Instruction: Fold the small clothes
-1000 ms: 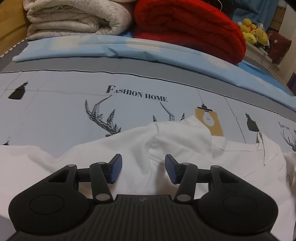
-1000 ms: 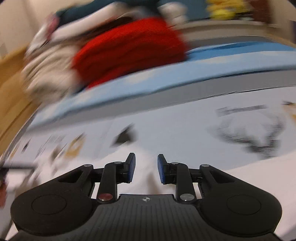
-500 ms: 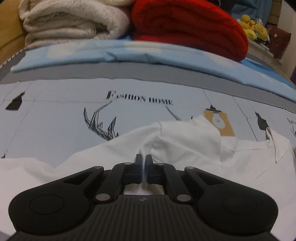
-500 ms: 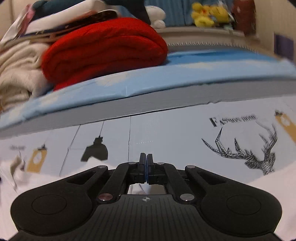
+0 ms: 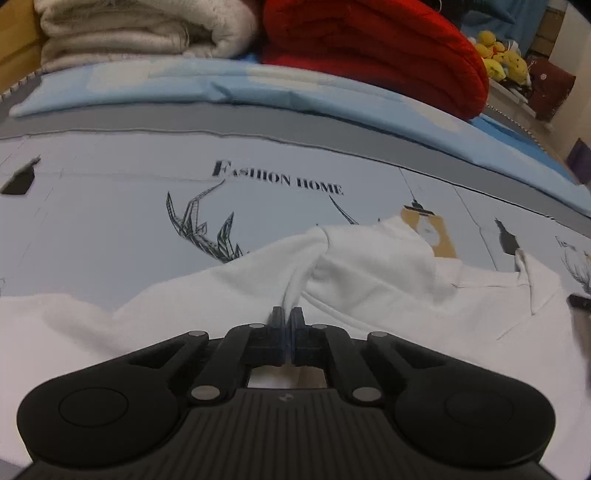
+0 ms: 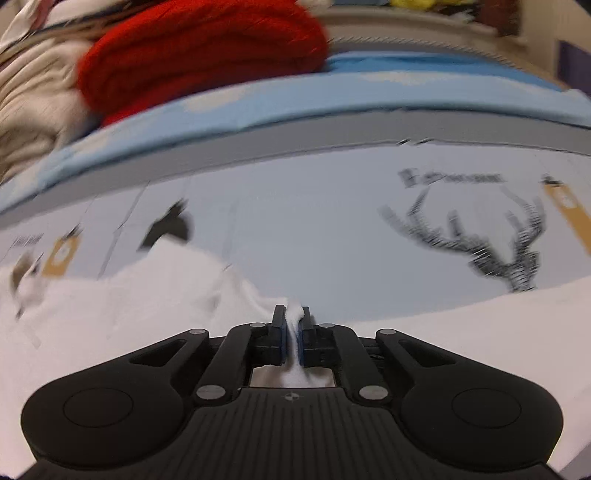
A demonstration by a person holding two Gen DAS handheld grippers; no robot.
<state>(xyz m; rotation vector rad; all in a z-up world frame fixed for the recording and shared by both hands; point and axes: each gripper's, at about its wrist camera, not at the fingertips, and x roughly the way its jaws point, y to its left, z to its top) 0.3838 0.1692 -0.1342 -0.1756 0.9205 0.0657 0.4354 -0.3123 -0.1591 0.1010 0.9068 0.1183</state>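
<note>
A white garment [image 5: 369, 280] lies rumpled on the printed bed sheet [image 5: 110, 221], with a sleeve bunched up near the lamp print. My left gripper [image 5: 288, 314] is closing, its jaws nearly together, and a raised ridge of the white cloth is pinched between the pads. In the right wrist view the same white garment [image 6: 129, 302] spreads across the lower part. My right gripper [image 6: 294, 314] has a tuft of that cloth squeezed between its blue pads, and its jaws are opening a little around it.
A folded red blanket [image 5: 369, 48] and a cream blanket [image 5: 140, 29] are stacked at the far side of the bed, on a light blue cover [image 5: 258, 88]. Yellow plush toys [image 5: 498, 59] sit far right. A wooden headboard edge [image 5: 14, 44] shows at the far left.
Both grippers went from open to shut. The left one closed on a ridge of white cloth and pulled it up slightly. The right one dropped down onto the garment's edge and pinched it.
</note>
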